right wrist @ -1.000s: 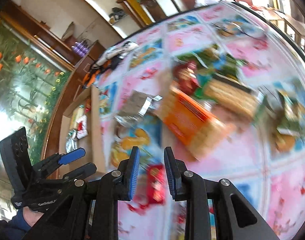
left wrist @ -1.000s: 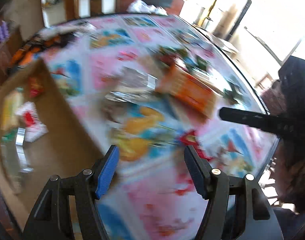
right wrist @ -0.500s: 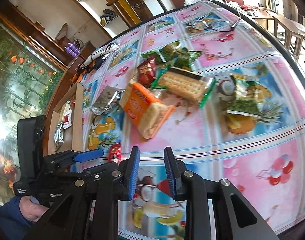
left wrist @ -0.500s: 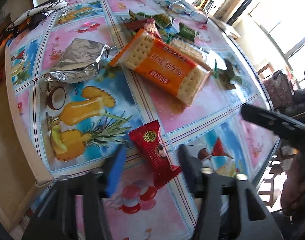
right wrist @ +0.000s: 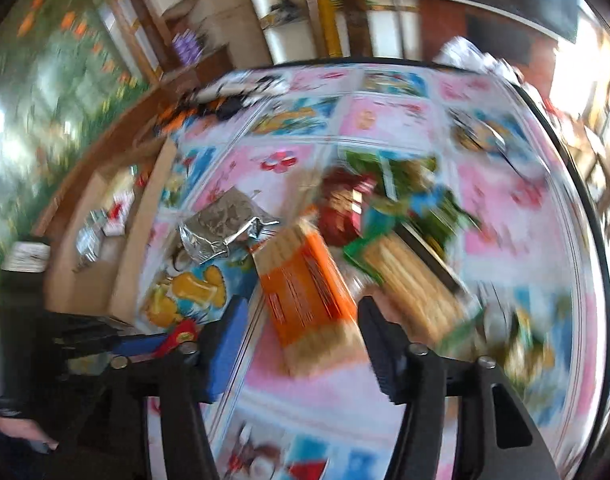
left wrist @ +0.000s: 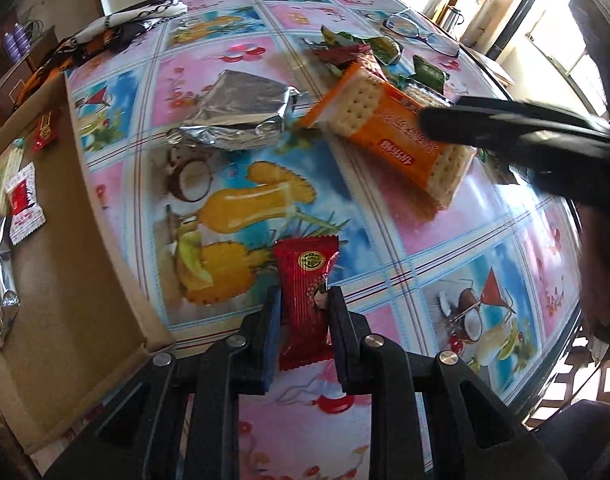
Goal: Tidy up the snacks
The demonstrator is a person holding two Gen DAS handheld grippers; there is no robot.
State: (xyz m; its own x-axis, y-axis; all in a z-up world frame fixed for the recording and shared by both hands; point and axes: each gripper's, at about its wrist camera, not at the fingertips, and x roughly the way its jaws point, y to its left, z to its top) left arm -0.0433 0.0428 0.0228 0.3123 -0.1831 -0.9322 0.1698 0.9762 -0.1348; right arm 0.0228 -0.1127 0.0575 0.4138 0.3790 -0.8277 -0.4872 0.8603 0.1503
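The left gripper (left wrist: 303, 312) is pinching a red snack packet (left wrist: 305, 300) off the desk (left wrist: 445, 240), bound for the cardboard box (left wrist: 65, 280), while the right gripper's (right wrist: 301, 344) empty jaws are opening toward the orange cracker pack (right wrist: 305, 292).

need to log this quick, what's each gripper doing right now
Left gripper: shut on the red snack packet.
Right gripper: jaws opening, nothing gripped; the orange cracker pack lies between them.
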